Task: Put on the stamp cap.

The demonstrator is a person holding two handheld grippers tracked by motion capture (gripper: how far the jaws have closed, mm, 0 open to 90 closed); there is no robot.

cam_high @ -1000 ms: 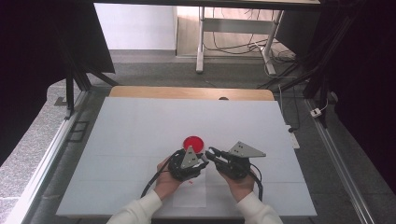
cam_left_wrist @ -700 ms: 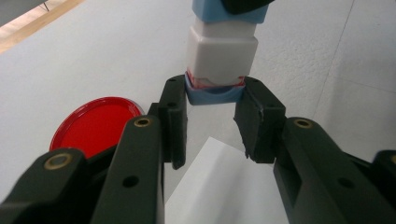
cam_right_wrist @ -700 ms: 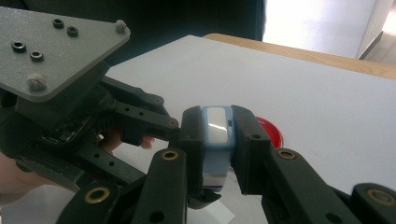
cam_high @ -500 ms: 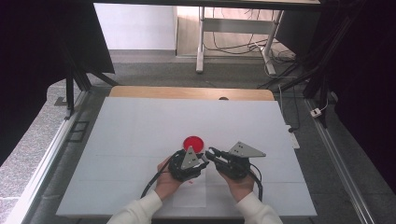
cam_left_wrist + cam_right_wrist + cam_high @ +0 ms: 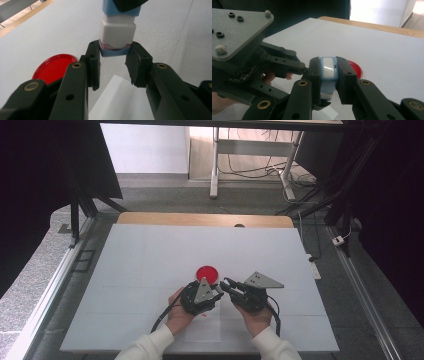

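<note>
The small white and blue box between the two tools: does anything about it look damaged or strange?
The box looks whole, held at both blue ends by the left tool and right tool. Only a thin reddish line shows at one seam.

Red lid point(image 5: 206, 272), blue-and-white block point(image 5: 117, 32), black claws, white table point(image 5: 150, 255).

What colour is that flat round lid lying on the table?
Red; the lid shows best in the left gripper view.

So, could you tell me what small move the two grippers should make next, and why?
Probably pull the grippers straight apart. The left gripper clamps the blue base of the small white-and-blue container, and the right gripper clamps its blue cap end. The red lid lies beside them on the table.
</note>
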